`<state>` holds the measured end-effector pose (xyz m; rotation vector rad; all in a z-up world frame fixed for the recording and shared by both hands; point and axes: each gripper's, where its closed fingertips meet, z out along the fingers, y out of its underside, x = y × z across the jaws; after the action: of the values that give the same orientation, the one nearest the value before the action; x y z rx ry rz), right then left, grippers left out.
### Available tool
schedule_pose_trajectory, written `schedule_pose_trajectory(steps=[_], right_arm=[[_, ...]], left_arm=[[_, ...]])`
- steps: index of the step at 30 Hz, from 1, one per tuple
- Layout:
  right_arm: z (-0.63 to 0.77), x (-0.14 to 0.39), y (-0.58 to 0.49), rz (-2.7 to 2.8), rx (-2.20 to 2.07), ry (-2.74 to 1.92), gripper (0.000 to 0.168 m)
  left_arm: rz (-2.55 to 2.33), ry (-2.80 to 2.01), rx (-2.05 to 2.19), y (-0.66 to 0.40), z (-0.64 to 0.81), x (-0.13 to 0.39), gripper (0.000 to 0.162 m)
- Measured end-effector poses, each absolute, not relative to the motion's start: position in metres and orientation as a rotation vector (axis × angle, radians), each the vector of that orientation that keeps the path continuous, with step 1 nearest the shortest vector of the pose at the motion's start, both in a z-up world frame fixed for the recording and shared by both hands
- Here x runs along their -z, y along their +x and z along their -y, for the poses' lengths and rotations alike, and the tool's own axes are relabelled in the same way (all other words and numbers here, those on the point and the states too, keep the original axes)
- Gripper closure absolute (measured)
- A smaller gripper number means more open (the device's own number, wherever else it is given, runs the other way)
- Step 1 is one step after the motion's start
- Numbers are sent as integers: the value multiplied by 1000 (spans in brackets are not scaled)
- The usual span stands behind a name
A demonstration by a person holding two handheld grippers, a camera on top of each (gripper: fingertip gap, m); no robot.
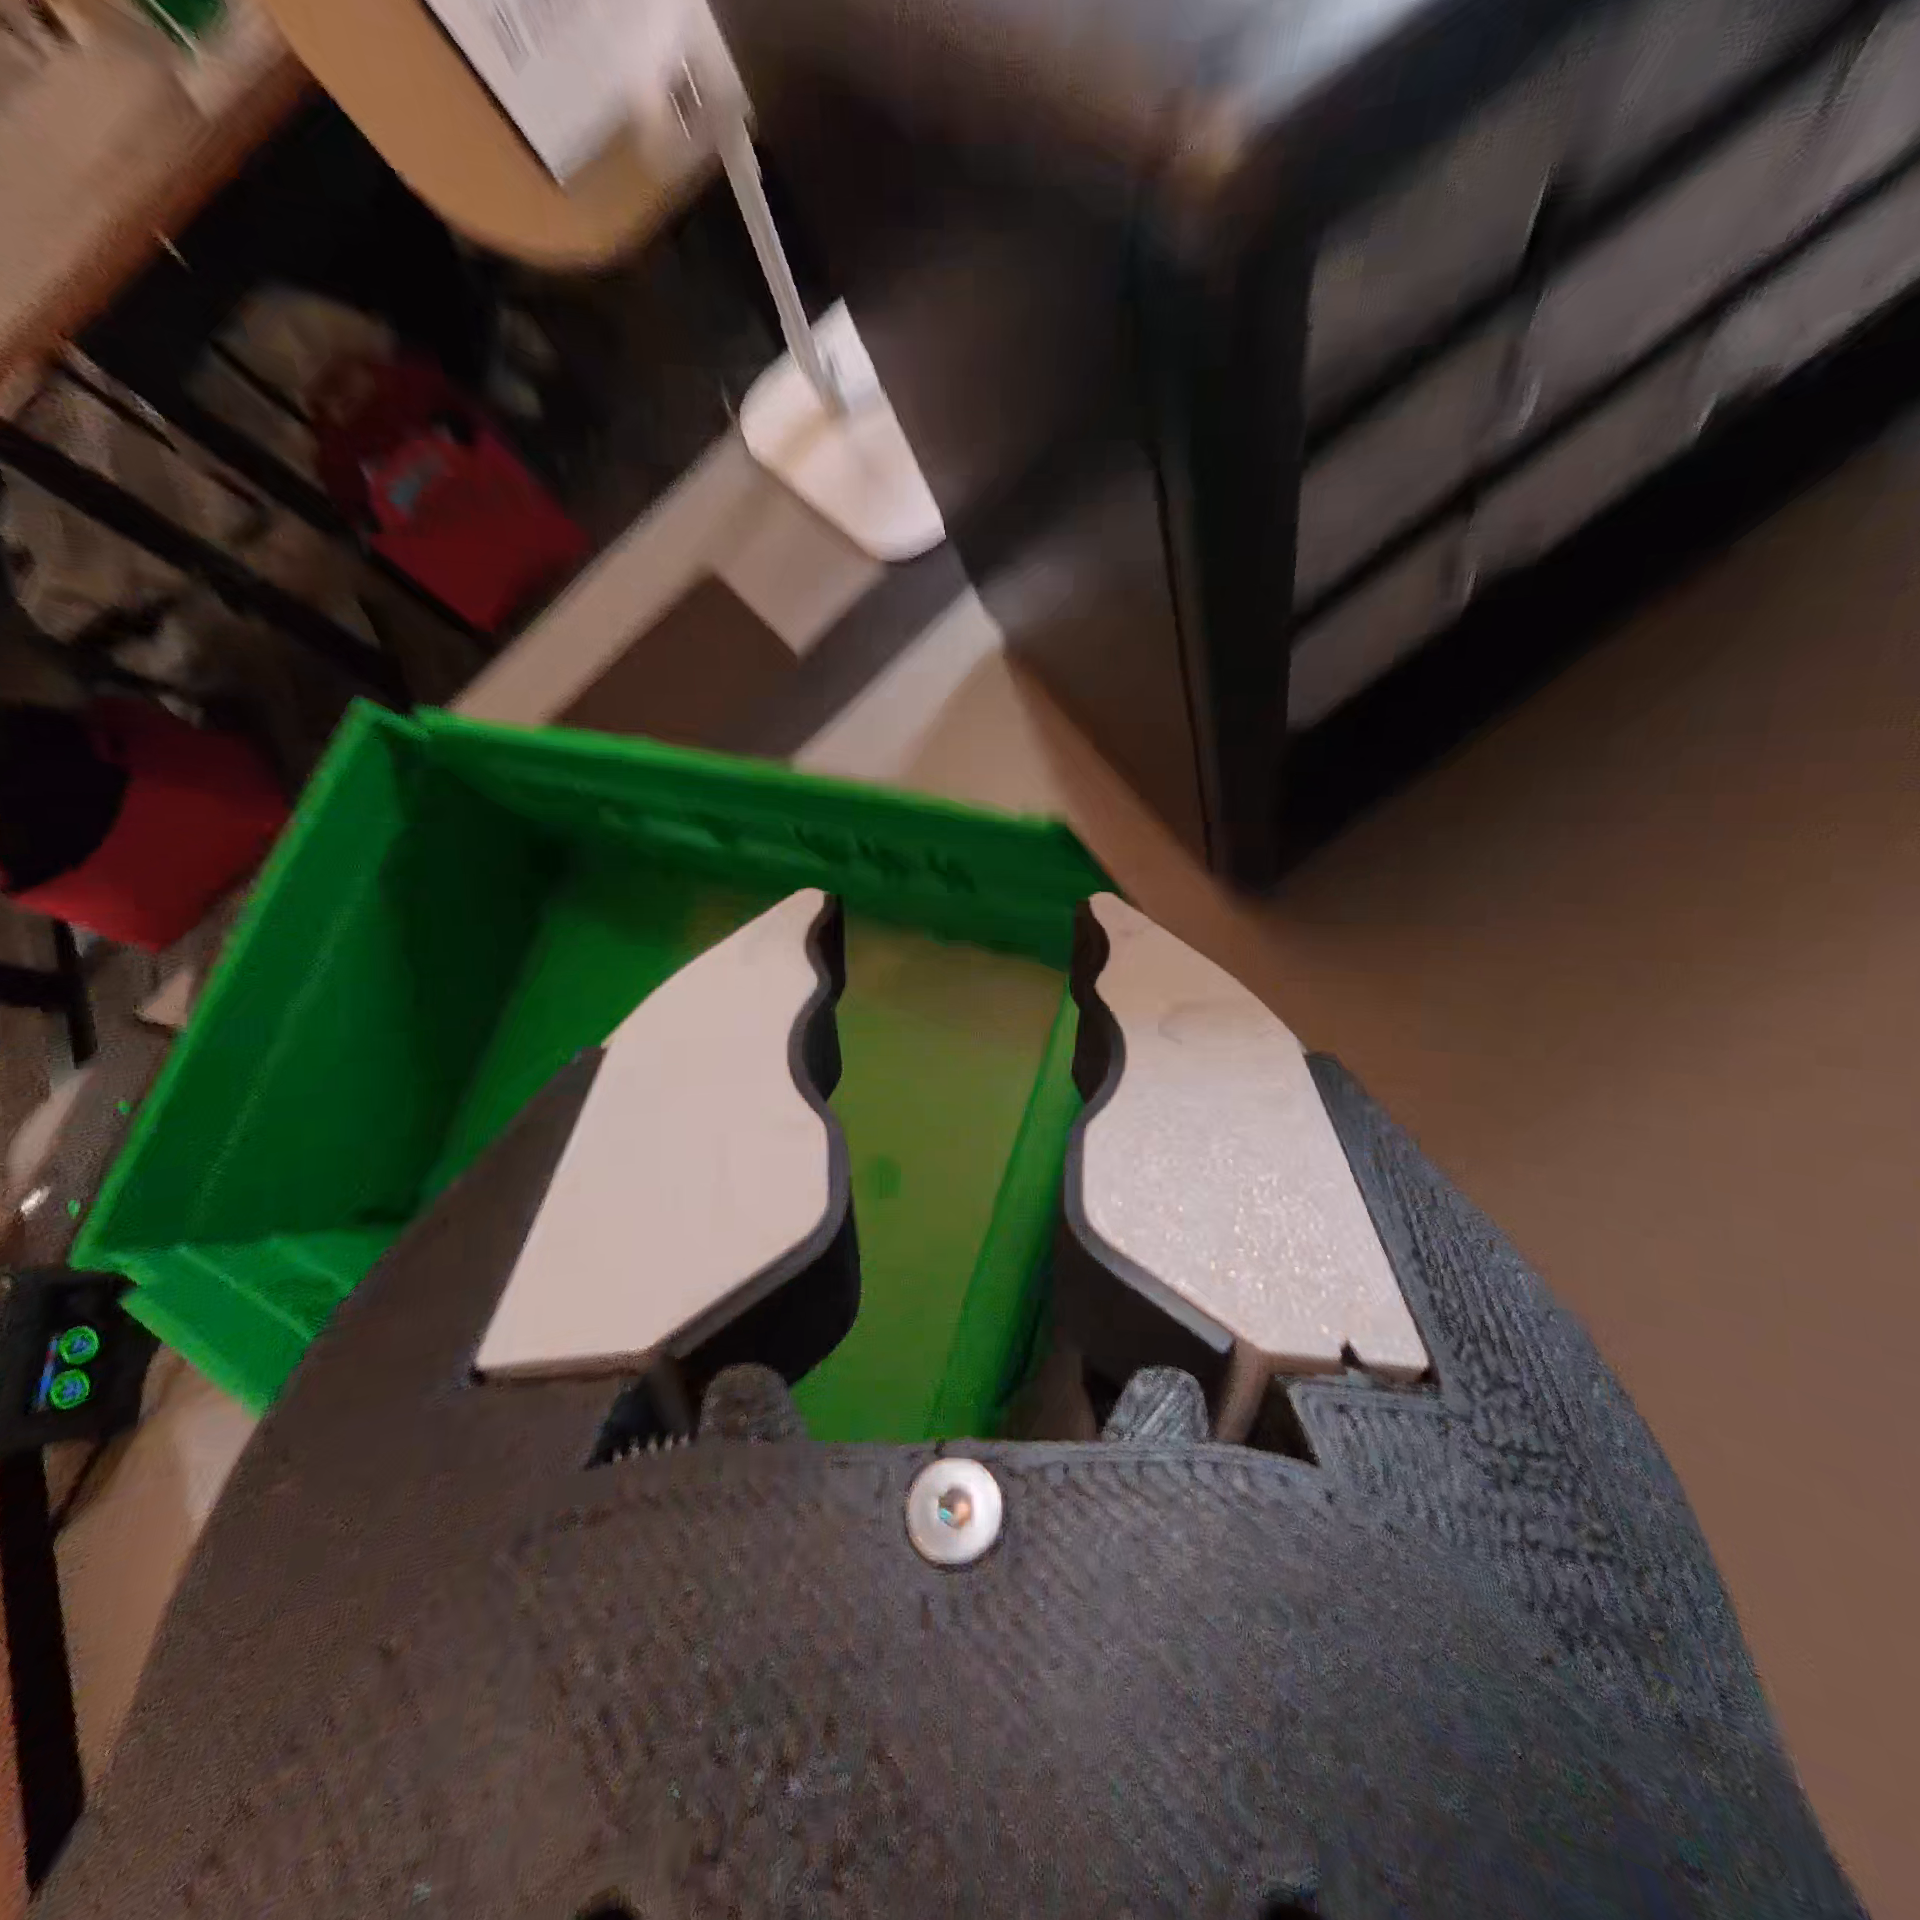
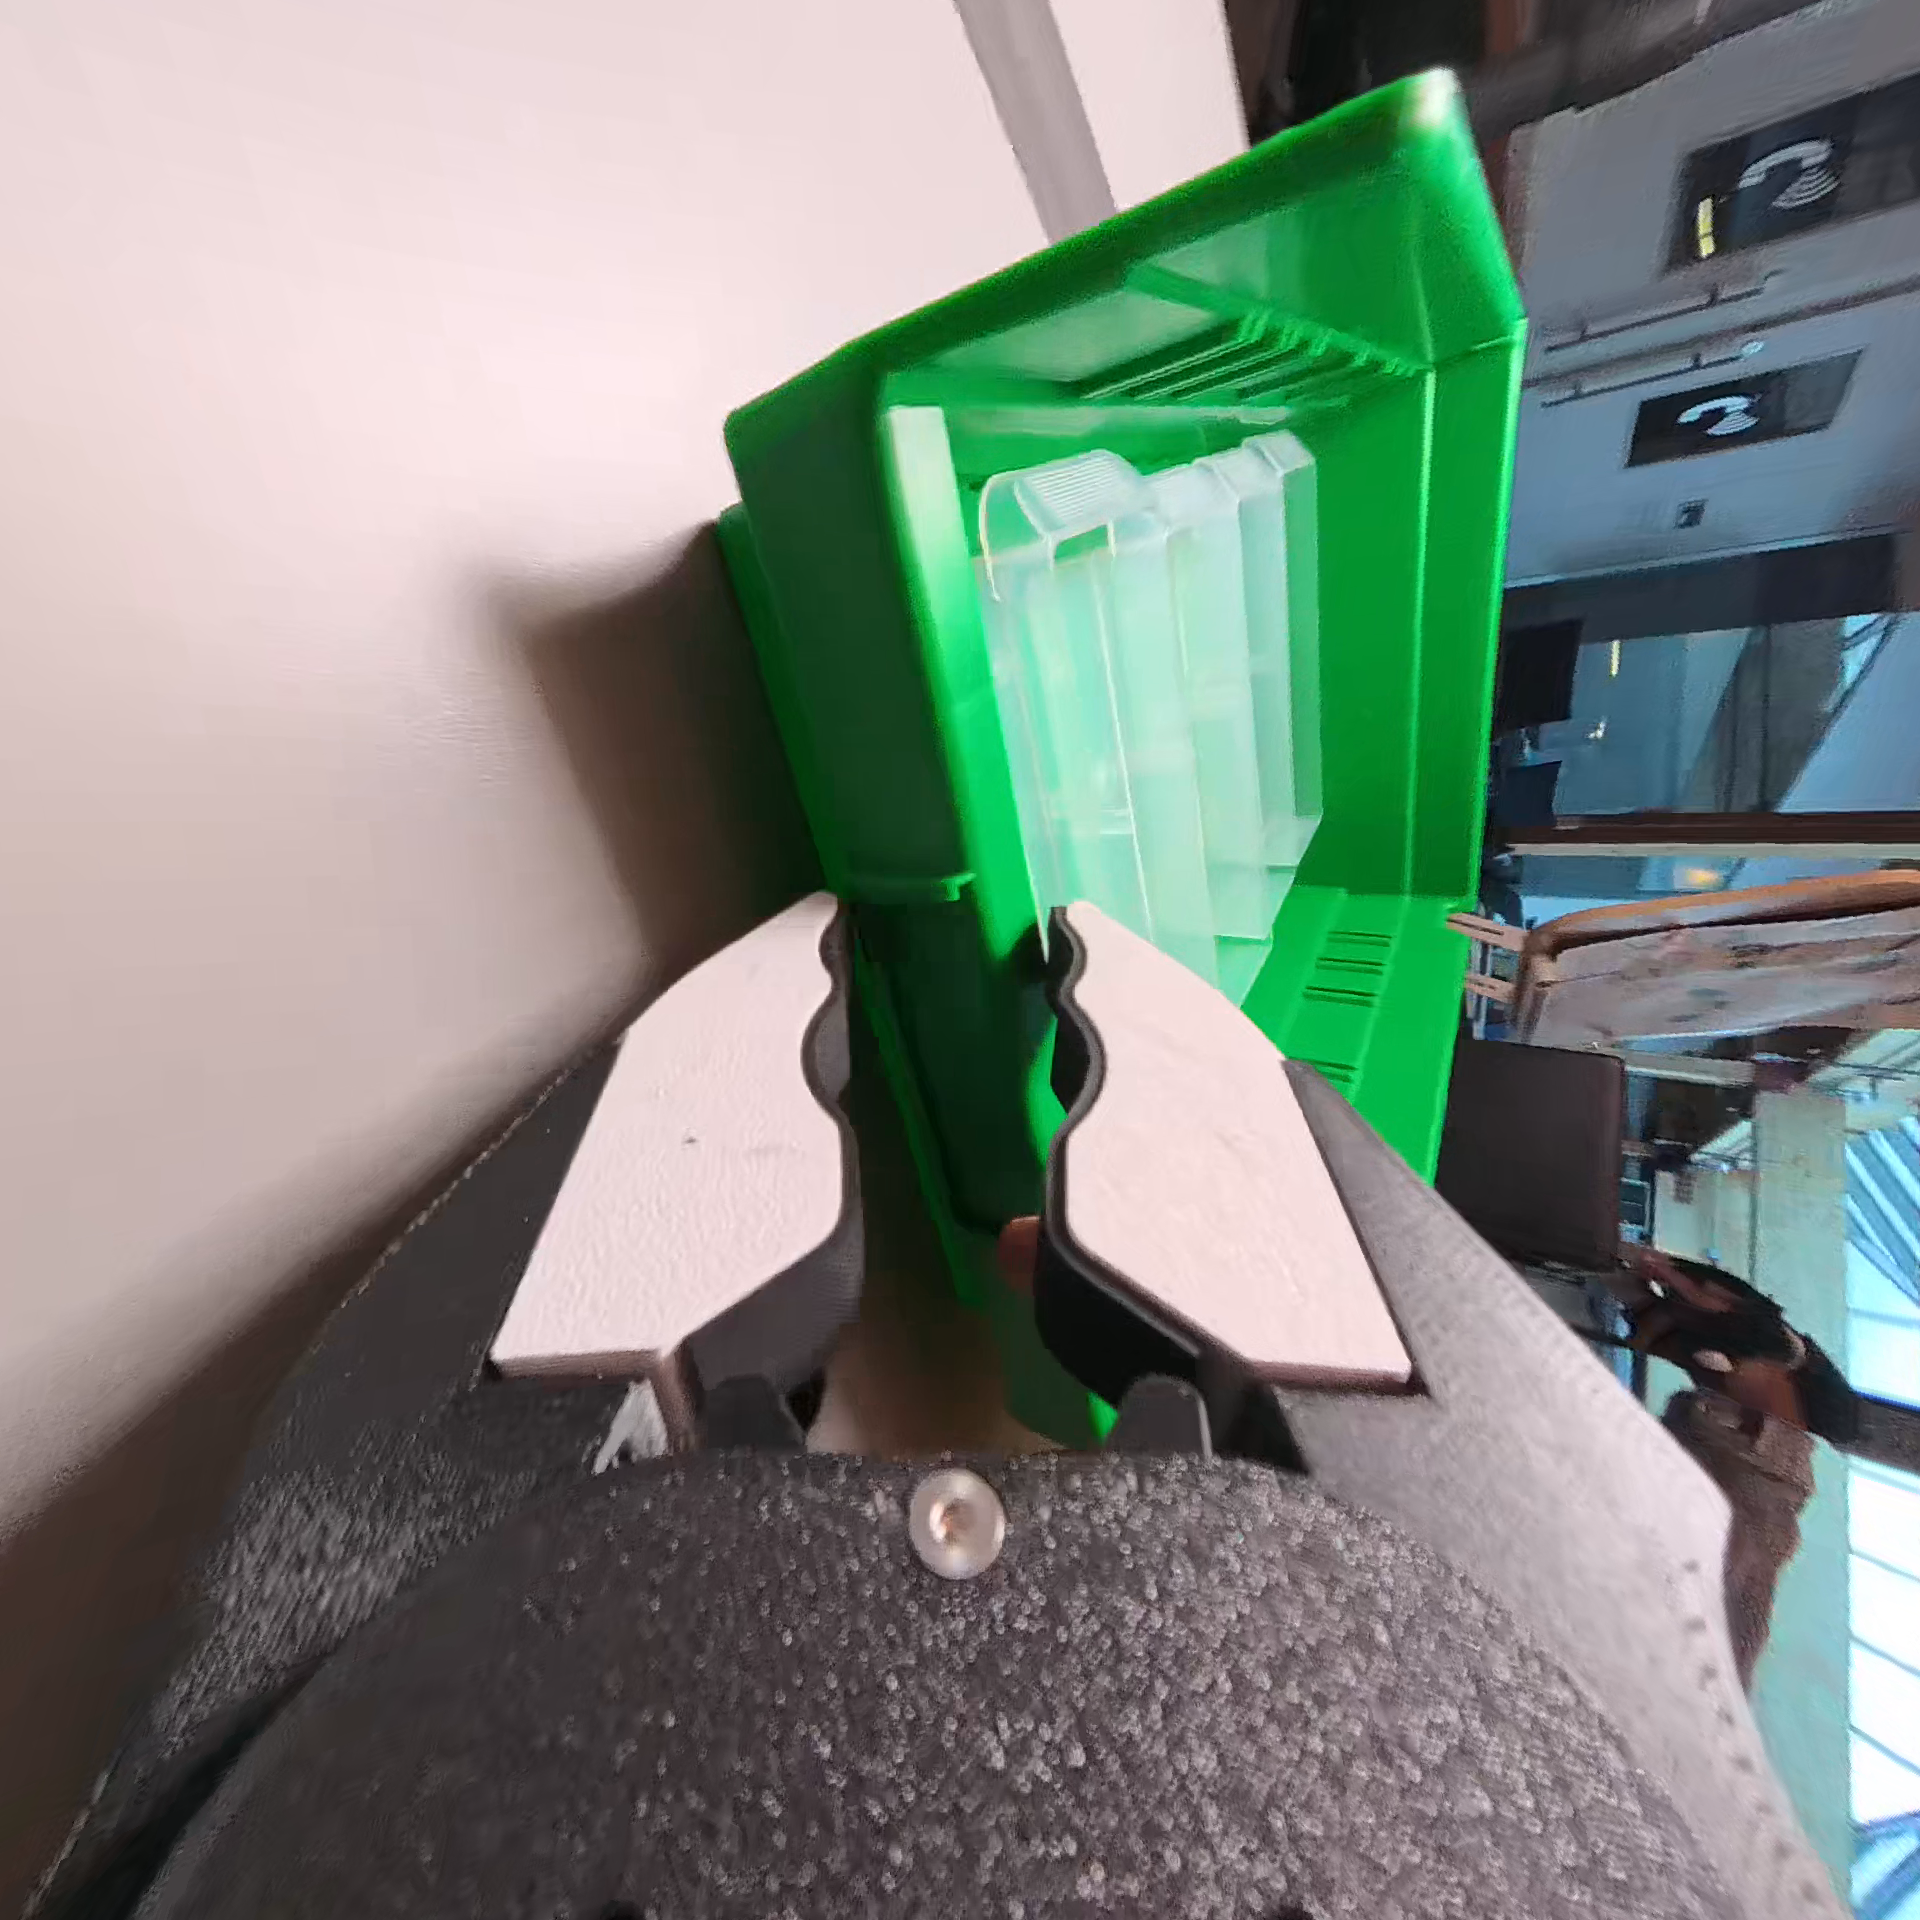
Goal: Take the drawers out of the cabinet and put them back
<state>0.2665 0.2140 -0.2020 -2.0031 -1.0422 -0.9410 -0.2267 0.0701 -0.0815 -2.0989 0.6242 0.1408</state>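
In the left wrist view my left gripper (image 1: 956, 914) is shut on the right side wall of an empty green drawer (image 1: 343, 987). One finger is inside the drawer and one outside, and the drawer hangs tilted over the table's left edge. The black cabinet (image 1: 1558, 364) with grey drawers stands blurred at the upper right, apart from the drawer. In the right wrist view my right gripper (image 2: 948, 925) is shut on the near edge of a green drawer (image 2: 1371, 675). A clear plastic insert (image 2: 1164, 675) sits inside this drawer.
The tan table top (image 1: 1558, 1039) spreads right of the left gripper. A white stand with a pole (image 1: 831, 457) is beside the cabinet. Red items (image 1: 478, 520) lie on the floor beyond the table edge. In the right wrist view the pale table (image 2: 312, 416) fills the left side.
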Motion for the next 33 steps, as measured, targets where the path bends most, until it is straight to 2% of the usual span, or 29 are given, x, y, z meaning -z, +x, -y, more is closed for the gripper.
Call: schedule_pose_trajectory(steps=[1, 7, 9, 11, 14, 20, 23, 25, 27, 30, 33], right_arm=[[-214, 202, 266, 1058, 924, -2007, 133], [-173, 202, 252, 1334, 824, -1988, 137], [-147, 203, 239, 1465, 778, -1929, 137], [-116, 203, 222, 1591, 675, -1848, 137], [-67, 203, 198, 1716, 506, -1744, 137], [4, 198, 180, 1759, 368, -1646, 136], [43, 173, 170, 1577, 15, -1736, 116], [65, 147, 173, 1427, -224, -1725, 114], [68, 121, 197, 1213, -290, -1705, 114], [52, 101, 259, 810, -234, -1733, 117], [34, 114, 296, 526, -289, -1799, 115]], left_arm=[[-647, -2163, -154, -231, -66, 99, 117], [-810, -2447, -347, -266, -49, 198, 98], [-878, -2424, -396, -270, -54, 214, 107], [-955, -2371, -451, -268, -58, 221, 129], [-1082, -2276, -545, -261, -66, 221, 132], [-1288, -2155, -473, -236, -62, 221, 132], [-1420, -2035, -409, -227, -49, 220, 131], [-1424, -2007, -433, -228, -38, 218, 128], [-1356, -1979, -415, -221, -25, 206, 118], [-1163, -1881, -188, -180, 0, 167, 121], [-955, -1803, 260, -94, 26, 133, 128]])
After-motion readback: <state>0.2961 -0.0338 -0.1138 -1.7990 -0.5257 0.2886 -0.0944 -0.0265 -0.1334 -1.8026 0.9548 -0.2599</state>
